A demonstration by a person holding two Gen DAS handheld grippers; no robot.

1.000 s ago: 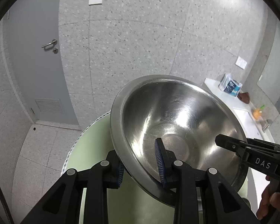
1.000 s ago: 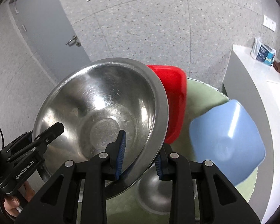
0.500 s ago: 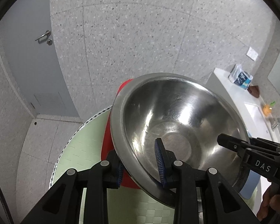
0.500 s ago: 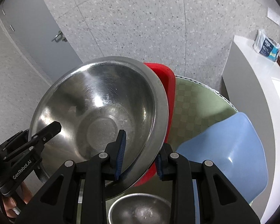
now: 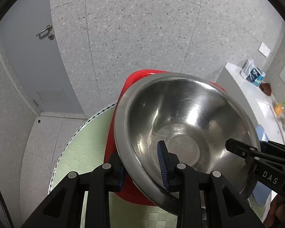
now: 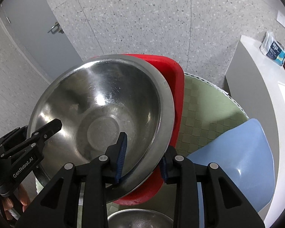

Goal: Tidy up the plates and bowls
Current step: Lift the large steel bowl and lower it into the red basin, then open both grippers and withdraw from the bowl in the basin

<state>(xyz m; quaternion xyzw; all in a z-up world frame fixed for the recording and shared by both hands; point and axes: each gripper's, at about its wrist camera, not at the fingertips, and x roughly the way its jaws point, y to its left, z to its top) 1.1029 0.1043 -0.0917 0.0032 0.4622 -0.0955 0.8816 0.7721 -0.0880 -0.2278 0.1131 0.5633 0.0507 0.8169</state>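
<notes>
Both grippers are gripping the same large stainless steel bowl (image 5: pixel 186 129) and holding it tilted above a round table covered in a pale green checked tablecloth (image 6: pixel 205 110). The left gripper (image 5: pixel 142 161) is clenching the bowl's rim on its side — one blue-padded finger inside the bowl, the other outside under the rim. The right gripper (image 6: pixel 142 155) is doing the same on the opposite edge, its fingers pinching the rim between them. In the left wrist view the right gripper is showing at the far side of the bowl, and in the right wrist view the left gripper is showing likewise.

Directly behind and beneath the steel bowl a red plastic plate (image 6: pixel 172 79) is sitting, its rim sticking out past the bowl; whether the two are touching I cannot tell. Just beside it to the right, a light blue plate (image 6: pixel 235 155) is lying near the table edge. A smaller steel bowl (image 6: pixel 138 218) is peeking in at the bottom of the right wrist view.

Beyond the table a white counter (image 6: pixel 256 60) is carrying a blue-and-white packet (image 6: pixel 274 50), and a grey door (image 5: pixel 28 60) is standing in the speckled wall.
</notes>
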